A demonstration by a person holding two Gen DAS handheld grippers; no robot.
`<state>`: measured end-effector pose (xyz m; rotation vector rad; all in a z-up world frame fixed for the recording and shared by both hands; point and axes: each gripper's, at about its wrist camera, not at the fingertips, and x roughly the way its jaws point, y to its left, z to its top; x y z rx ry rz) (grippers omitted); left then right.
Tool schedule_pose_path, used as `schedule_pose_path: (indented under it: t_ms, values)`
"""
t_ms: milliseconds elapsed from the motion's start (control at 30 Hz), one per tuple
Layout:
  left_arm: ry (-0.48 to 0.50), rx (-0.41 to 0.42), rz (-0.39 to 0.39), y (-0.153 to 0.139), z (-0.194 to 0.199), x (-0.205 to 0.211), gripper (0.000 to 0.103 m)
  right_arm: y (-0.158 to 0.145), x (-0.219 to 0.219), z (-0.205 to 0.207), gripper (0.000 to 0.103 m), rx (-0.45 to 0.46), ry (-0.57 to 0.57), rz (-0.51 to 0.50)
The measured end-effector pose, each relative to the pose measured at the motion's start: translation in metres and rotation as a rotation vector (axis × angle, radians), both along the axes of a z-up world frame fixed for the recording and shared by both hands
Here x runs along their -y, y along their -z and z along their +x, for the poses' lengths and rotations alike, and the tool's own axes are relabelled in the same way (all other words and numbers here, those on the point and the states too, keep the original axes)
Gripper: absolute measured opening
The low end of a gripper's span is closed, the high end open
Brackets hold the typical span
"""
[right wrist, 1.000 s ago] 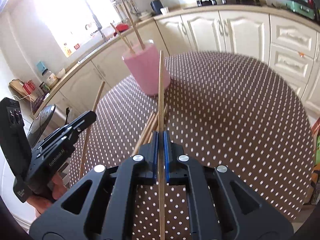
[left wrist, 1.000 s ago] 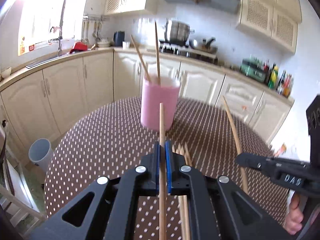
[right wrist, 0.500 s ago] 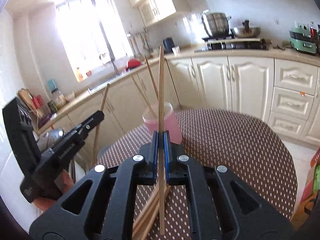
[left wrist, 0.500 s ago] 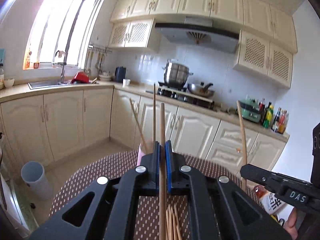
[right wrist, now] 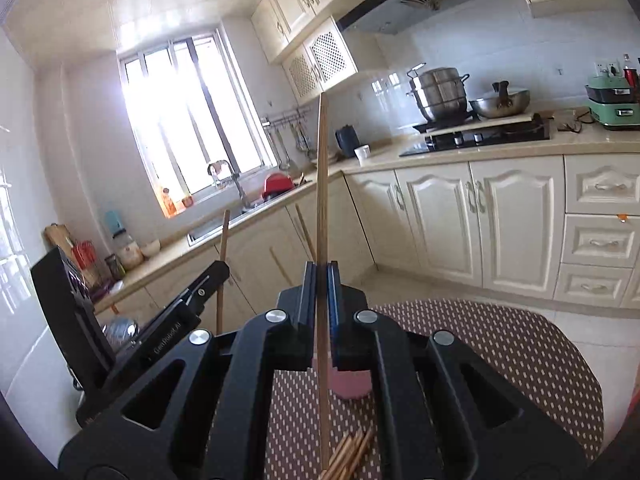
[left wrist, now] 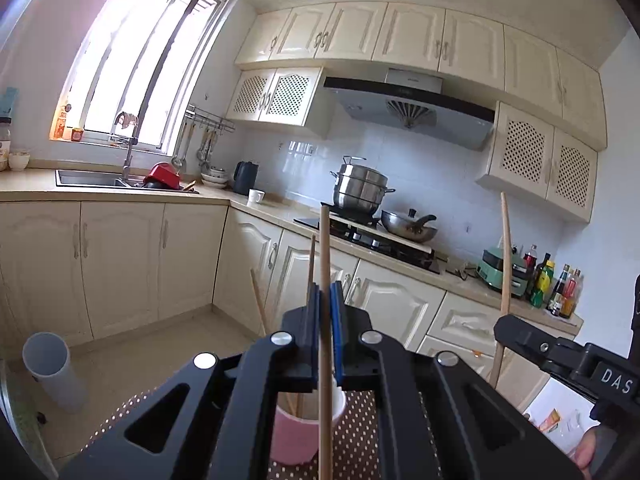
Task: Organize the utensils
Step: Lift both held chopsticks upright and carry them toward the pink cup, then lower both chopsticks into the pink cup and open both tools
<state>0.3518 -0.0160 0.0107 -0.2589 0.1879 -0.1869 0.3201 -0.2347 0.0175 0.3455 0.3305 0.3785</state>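
Since a second ago: both grippers rose and tipped up toward level; the pink cup [left wrist: 306,432] slid from mid-view to the bottom edge.
Left gripper [left wrist: 325,312]: fingers pinched a chopstick [left wrist: 325,248], upright.
Right gripper [right wrist: 319,292]: fingers pinched another chopstick [right wrist: 321,184], upright.
Key relation: the cup stood on the tabletop [right wrist: 500,344], below and just ahead of both; left looked nearer.
Loose chopsticks [right wrist: 352,452]: lay before the cup.
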Motion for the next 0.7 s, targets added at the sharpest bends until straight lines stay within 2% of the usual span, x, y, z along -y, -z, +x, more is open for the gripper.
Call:
schedule_pose_path:
  t_ms: [300,533,700]
  values:
    - [-0.066,0.038,-0.031,-0.001,0.060,-0.004,0.006,-0.003,0.000,0.056,0.006,0.057,0.003,0.058]
    - [-0.109,0.055,-0.029,0.012,0.098,-0.005,0.006,0.009,-0.005,0.089,0.006,0.095,0.028,0.066]
    - [-0.130,0.092,-0.040,0.020,0.117,-0.006,0.006,0.023,-0.006,0.107,0.006,0.076,0.018,0.090]
